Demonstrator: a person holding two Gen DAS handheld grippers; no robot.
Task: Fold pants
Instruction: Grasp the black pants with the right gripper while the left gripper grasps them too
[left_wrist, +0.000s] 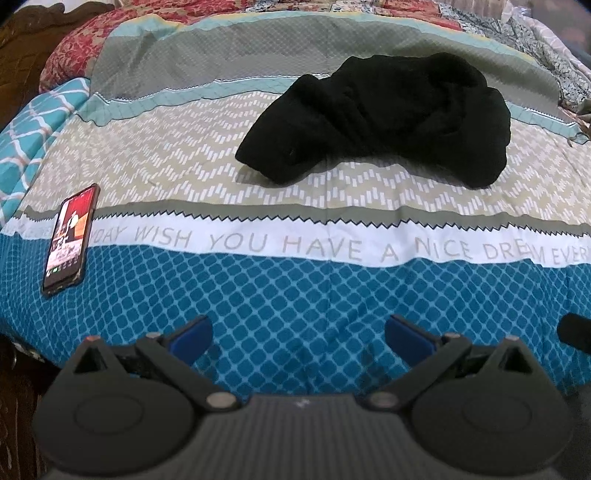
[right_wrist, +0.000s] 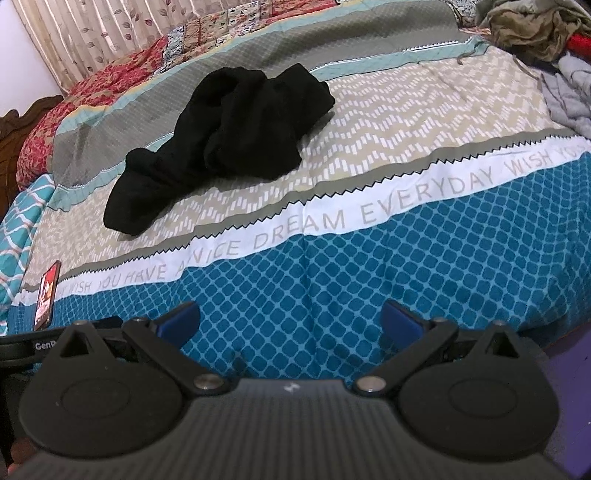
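Centrally on the bed (left_wrist: 332, 295), black pants (left_wrist: 388, 118) are seen lying in a crumpled heap, unfolded, on the beige zigzag band of the sheet and partly over the grey band behind it. One end is stretched toward the left-front, the bulkier part is bunched to the right and back. Nothing is touching them.

Left gripper (left_wrist: 298, 334): fingers (left_wrist: 192, 334) w/ blue pads are spread wide, nothing is held between them. It is held low over the blue lattice band at the near edge of the bed, well apart from the pants. Right gripper (right_wrist: 291, 323): fingers (right_wrist: 402, 323) are likewise spread wide and empty, also above the blue band near the edge, well short of the pants (right_wrist: 229, 136), which are seen up and to the left in the right wrist view.

A white strip w/ grey lettering (left_wrist: 332, 247) is printed across the sheet btw. the zigzag band and the blue band; "WISH YOU HAVE A NICE DREAM" can be read.

A phone (left_wrist: 70, 240) w/ lit screen is laid flat at the left side of the bed, across the white strip, well apart from the pants. In the right wrist view it (right_wrist: 47, 295) is seen at far left.

A red floral quilt (left_wrist: 85, 44) is spread at the back-left. Loose clothes (right_wrist: 546, 40) are piled at the far right. A leaf-print curtain (right_wrist: 92, 33) is hung behind the bed.
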